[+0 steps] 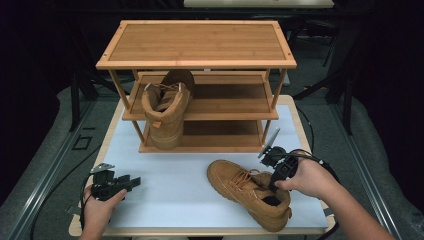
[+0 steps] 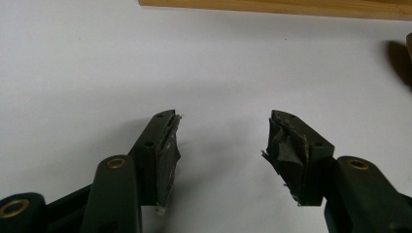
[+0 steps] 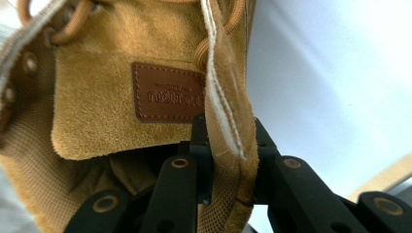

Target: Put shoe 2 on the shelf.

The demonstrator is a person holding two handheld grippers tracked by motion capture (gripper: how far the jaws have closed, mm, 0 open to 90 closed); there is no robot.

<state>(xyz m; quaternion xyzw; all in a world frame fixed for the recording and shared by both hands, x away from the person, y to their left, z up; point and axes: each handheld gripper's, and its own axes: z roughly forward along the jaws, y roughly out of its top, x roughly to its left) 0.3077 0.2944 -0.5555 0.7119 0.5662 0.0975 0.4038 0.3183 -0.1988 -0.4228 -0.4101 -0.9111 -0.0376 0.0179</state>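
The left gripper [image 1: 131, 183] rests on the white table [image 1: 175, 175], jaws spread and empty. Behind it one tan boot [image 1: 166, 112] stands against the wooden rack [image 1: 200, 75] (seemingly toe-up). The right gripper [image 1: 274, 181] pinches the second boot's [image 1: 250, 192] collar.

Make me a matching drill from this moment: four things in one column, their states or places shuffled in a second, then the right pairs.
Things
1. left gripper
2. right gripper
3. boot on the shelf rack
4. boot on the table

States or places
A. stands upright, leaning in the rack's lower levels
B. open, over bare white tabletop
C. shut on a boot's collar edge
D. lies on the white surface, toe toward the person's left

Pairs: 1-B, 2-C, 3-A, 4-D
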